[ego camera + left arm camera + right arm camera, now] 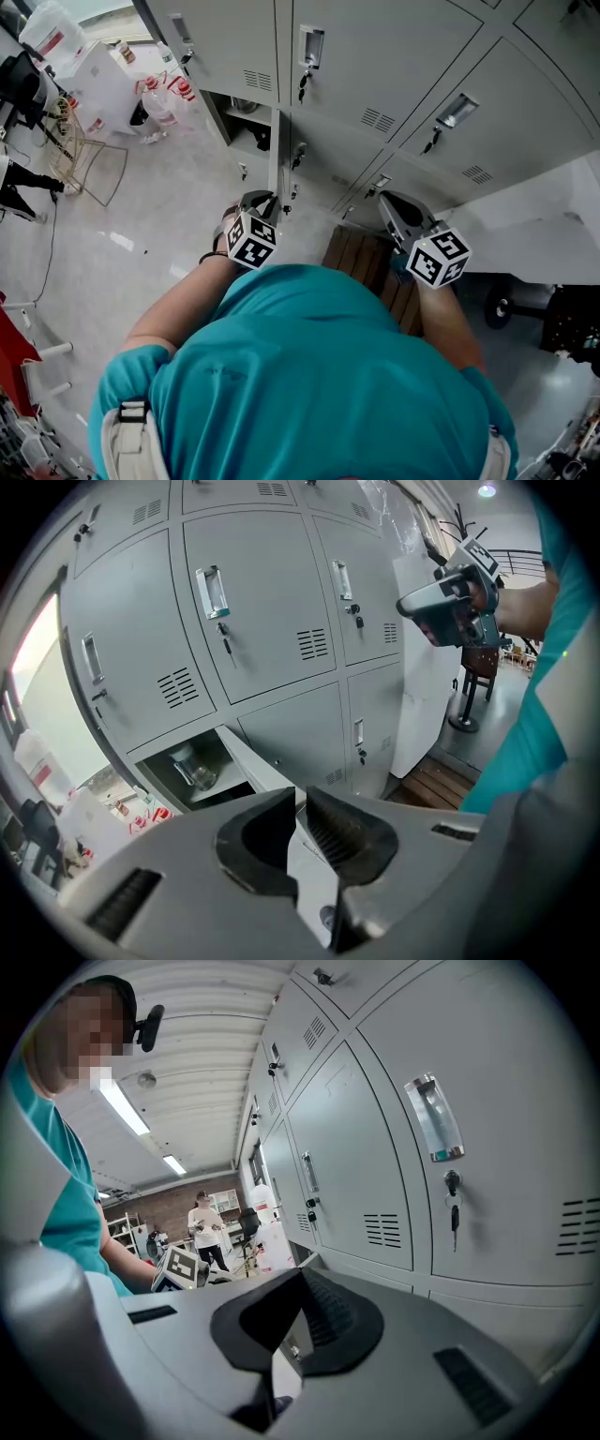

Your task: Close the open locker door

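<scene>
Left of the open locker door [273,159], bottles [161,105] litter the floor [159,220].

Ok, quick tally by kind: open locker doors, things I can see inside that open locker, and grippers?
open locker door: 1
glass container inside it: 1
grippers: 2 (left gripper, right gripper)
Total: 4

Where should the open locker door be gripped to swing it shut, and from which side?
Grip the open locker door at its free vertical edge, away from the hinge, coming from the front with the nearby left gripper. The door sticks out edge-on toward the person, so that thin edge likely fits between the jaws.
</scene>
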Motion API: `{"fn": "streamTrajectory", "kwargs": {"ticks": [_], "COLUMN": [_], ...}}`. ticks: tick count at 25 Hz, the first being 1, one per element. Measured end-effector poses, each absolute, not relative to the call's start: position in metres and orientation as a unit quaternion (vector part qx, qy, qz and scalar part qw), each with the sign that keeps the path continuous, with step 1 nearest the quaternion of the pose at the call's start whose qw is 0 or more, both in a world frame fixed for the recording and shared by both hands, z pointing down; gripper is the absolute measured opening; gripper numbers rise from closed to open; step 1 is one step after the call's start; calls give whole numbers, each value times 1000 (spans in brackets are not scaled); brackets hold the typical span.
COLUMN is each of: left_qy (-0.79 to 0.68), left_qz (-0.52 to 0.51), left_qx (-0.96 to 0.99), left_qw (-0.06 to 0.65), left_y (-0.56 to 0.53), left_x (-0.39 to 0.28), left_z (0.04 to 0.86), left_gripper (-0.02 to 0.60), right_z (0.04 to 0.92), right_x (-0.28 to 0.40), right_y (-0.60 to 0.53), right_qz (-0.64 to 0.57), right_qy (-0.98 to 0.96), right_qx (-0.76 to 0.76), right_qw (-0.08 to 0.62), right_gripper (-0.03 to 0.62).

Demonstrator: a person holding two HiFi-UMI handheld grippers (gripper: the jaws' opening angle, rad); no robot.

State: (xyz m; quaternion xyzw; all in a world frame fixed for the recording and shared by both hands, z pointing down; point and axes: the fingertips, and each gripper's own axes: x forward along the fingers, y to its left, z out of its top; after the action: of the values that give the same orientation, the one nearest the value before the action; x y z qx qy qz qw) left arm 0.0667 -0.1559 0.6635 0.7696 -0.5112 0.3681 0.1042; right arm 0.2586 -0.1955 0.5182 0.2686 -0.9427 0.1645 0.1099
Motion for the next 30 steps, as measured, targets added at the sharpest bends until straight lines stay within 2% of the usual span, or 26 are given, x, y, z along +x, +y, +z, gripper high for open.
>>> {"fn": "streamTrajectory", "kwargs": {"ticks": [17,30], "left_qy": [-486,-488], "left_qz": [374,368], "left_qx": [784,788], "left_qw": [98,82], "left_y": [-144,-165], "left_x": [-21,-112], "left_z": [663,663], "left_gripper": [18,18], "right_z": [510,528], "right_x": [163,85], "right_y": [-198,-205], "right_qz": [151,149], "right_qy": [-945,-938], "right_qx": [271,284], "right_qw": [103,129], "right_gripper": [-2,-2]}}
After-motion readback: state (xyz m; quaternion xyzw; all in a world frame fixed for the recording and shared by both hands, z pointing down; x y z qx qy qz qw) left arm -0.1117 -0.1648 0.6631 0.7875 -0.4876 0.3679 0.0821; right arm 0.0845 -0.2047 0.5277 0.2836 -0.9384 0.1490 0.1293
